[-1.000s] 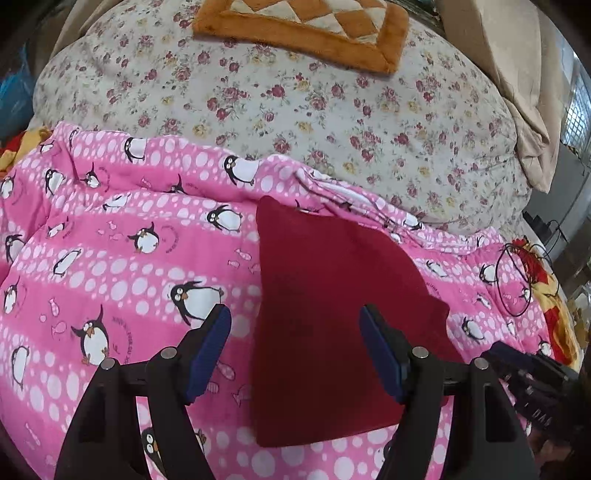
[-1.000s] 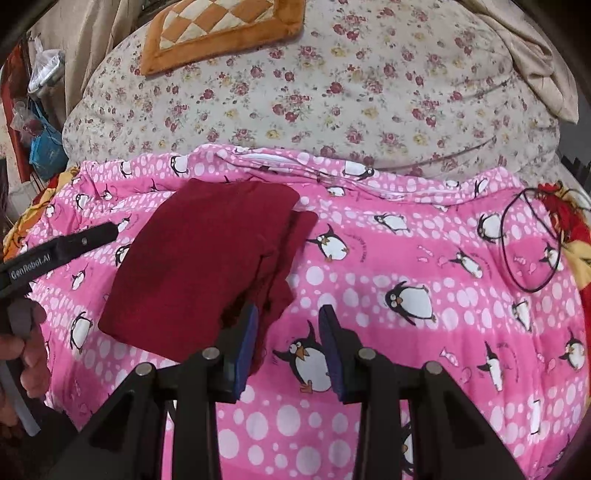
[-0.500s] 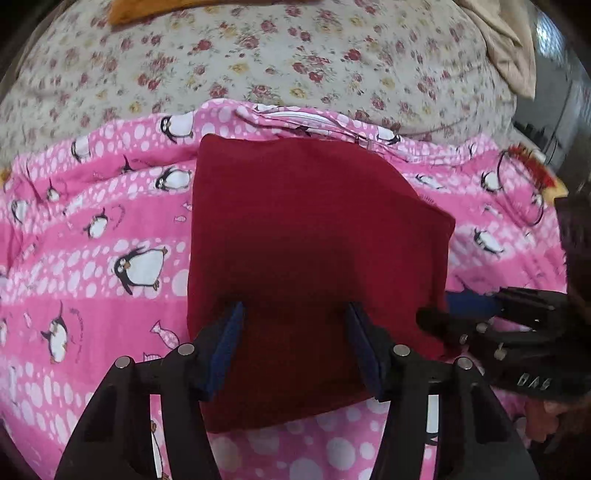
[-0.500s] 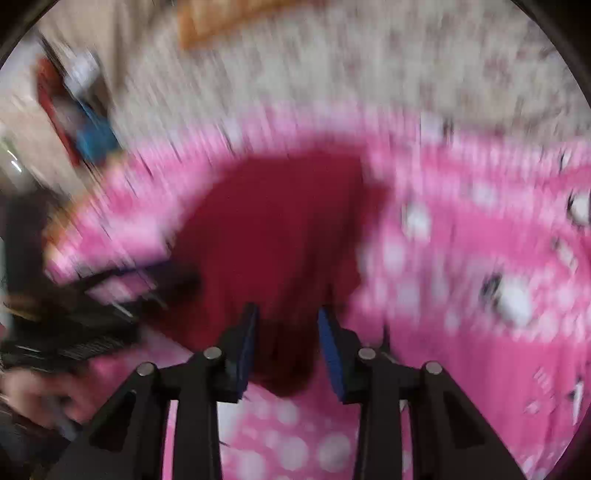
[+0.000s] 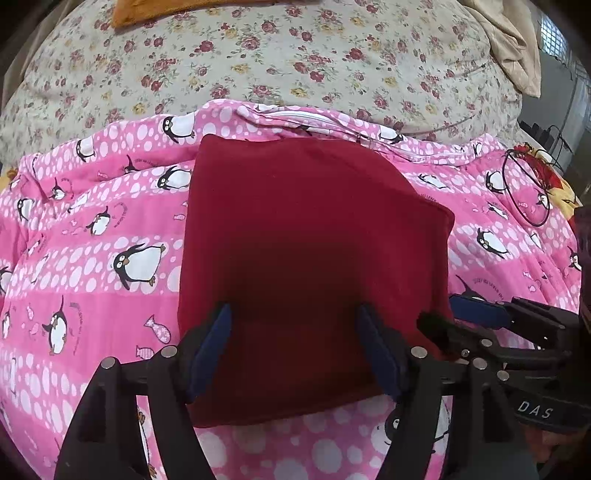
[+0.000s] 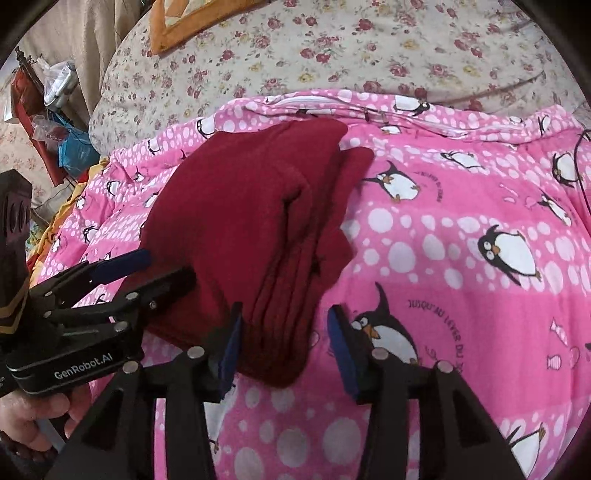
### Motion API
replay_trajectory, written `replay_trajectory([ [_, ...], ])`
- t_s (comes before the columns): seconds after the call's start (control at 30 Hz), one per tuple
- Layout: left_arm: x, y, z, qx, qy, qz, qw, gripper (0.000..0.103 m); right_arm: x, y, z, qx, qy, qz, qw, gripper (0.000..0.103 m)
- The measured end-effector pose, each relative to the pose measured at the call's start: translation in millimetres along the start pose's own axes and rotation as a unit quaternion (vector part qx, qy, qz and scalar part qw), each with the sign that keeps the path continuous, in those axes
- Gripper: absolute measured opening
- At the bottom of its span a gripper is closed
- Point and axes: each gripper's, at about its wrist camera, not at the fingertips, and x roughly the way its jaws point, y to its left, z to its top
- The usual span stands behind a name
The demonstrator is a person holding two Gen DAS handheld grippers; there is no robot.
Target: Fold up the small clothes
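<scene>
A dark red folded garment (image 5: pixel 310 258) lies on a pink penguin-print blanket (image 5: pixel 92 266); it also shows in the right wrist view (image 6: pixel 243 221), with its stacked folded edge facing my right gripper. My left gripper (image 5: pixel 295 343) is open, its fingers over the garment's near part. My right gripper (image 6: pixel 284 343) is open, its jaws either side of the garment's near right corner. It shows from the side in the left wrist view (image 5: pixel 458 325), at the garment's right edge. My left gripper shows in the right wrist view (image 6: pixel 147 269), at the garment's left edge.
A floral quilt (image 5: pixel 295 55) rises behind the blanket, with an orange patchwork cushion (image 6: pixel 184 26) on it. A black cable loop (image 5: pixel 524 192) lies on the blanket at the right. Bags and clutter (image 6: pixel 55 122) stand off the bed's left side.
Both grippers have moved in close to the garment. The left now hangs over its near part; the right has swung to its near right corner. The garment has stayed flat.
</scene>
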Motion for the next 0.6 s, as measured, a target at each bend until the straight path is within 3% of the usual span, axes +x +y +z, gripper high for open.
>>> replay_trajectory([
  [0.6, -2.9, 2.9, 0.7, -0.007, -0.004, -0.010, 0.9999, 0.054, 1.6, 0.8, -1.5, 0.005, -0.001, 0.002, 1.000, 0.050],
])
